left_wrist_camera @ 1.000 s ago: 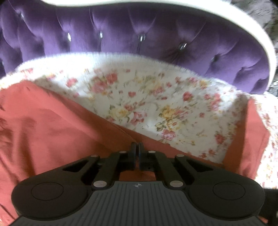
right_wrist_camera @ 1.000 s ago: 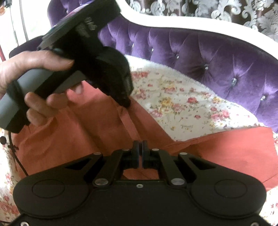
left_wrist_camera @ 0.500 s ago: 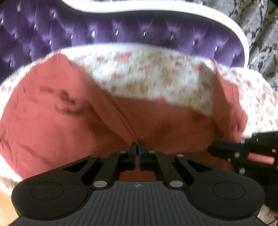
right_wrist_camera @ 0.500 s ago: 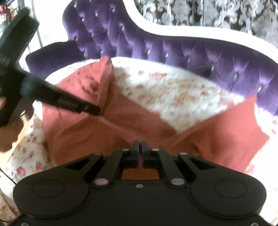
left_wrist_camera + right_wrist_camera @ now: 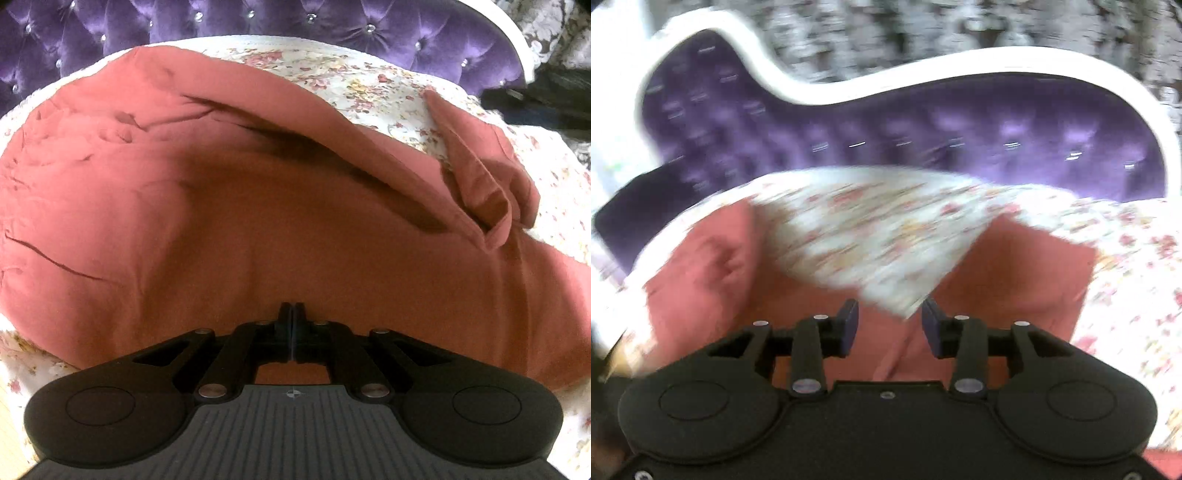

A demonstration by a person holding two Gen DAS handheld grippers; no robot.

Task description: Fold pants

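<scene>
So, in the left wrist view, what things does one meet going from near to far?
Left tool → pants → floral cover → purple sofa back.

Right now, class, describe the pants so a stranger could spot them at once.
Find the purple tufted sofa, then the floral sheet covering its seat. The pants lie spread on it: the only plain rust-red cloth there, creased, without any pattern.
</scene>
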